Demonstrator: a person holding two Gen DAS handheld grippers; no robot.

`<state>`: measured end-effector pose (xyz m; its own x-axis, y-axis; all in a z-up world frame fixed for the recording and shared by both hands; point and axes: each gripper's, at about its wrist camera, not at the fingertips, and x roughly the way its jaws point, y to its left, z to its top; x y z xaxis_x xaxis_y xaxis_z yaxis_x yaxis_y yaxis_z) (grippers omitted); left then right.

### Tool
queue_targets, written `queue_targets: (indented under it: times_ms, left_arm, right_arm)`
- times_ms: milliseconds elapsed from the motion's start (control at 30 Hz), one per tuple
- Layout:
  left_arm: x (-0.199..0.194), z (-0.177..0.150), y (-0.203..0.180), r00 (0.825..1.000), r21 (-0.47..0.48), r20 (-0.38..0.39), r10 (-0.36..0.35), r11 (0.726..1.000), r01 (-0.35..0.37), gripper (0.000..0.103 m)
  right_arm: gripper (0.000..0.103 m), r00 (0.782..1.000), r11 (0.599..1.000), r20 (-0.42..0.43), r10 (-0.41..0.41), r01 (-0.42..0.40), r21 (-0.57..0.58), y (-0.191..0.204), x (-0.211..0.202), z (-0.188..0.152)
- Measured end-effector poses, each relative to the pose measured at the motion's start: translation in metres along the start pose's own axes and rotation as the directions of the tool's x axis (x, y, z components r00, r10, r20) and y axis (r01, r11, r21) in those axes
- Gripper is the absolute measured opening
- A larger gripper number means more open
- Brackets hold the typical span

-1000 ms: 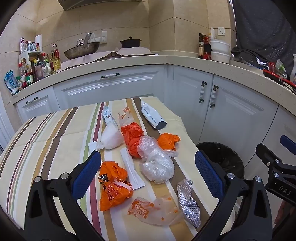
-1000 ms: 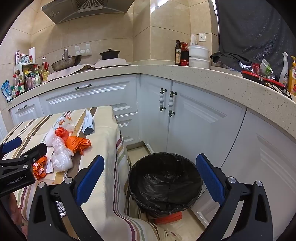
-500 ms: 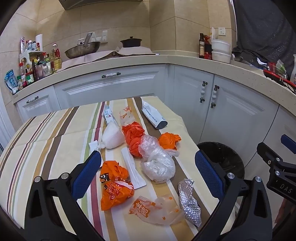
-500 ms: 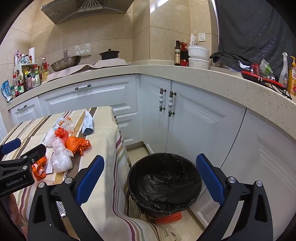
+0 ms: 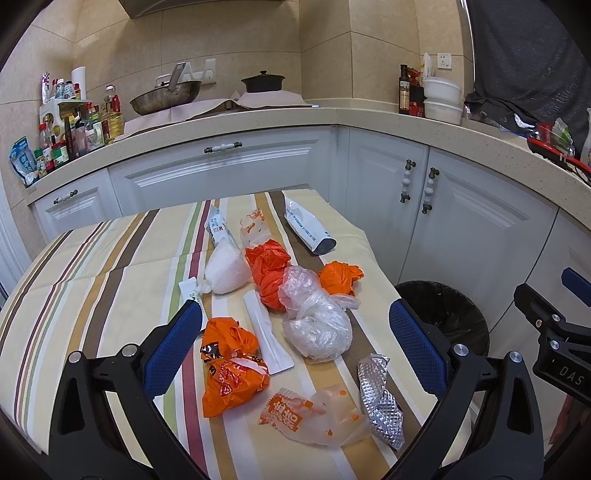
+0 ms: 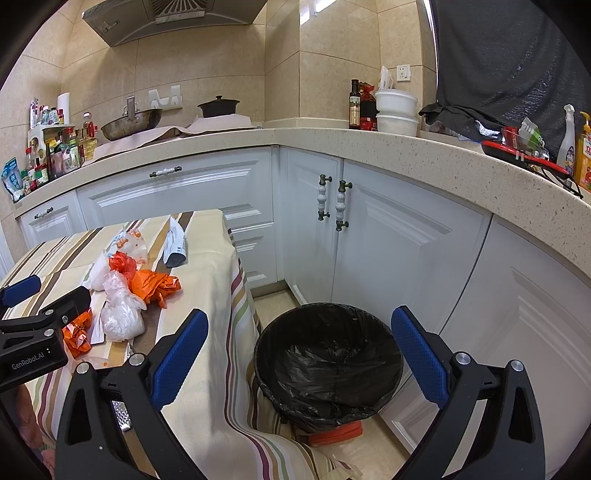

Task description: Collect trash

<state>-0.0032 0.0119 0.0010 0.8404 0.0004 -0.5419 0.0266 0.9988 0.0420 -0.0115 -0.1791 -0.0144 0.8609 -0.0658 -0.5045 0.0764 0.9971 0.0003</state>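
Home kitchen: range hood (image 6: 173,16), wok (image 5: 166,98), white cabinets (image 6: 406,251), condiment bottles (image 5: 74,129).

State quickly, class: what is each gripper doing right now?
Left gripper: open, holding nothing, above the trash on the table.
Right gripper: open, holding nothing, above the bin.

Bright even light, sharp, fisheye-warped edges

The counter (image 5: 110,258) wears a cream cloth striped in brown, maroon, green and tan. On it lie orange bags (image 5: 231,363), clear crinkled plastic (image 5: 317,325), a silver embossed foil wrapper (image 5: 378,395) and a white pouch (image 5: 306,229). The bin (image 6: 328,363) has a black liner. The fingers (image 5: 171,350) have blue textured pads on black frames.
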Motion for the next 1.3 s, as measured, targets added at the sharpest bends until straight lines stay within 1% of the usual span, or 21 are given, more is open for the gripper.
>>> queue_targets:
  times_ms: [667, 1300]
  left_arm:
    - [0.0038, -0.0054, 0.0041, 1.0, -0.002, -0.003, 0.003, 1.0, -0.003, 0.099]
    - [0.0039, -0.0038, 0.0031, 1.0, -0.002, -0.005, 0.002, 1.0, -0.002, 0.099]
  right_arm:
    - [0.097, 1.0, 1.0, -0.002, 0.0, 0.0, -0.001, 0.0, 0.0003, 0.0001]
    - [0.097, 1.0, 1.0, -0.004, -0.001, 0.001, -0.002, 0.0002, -0.0009, 0.0006]
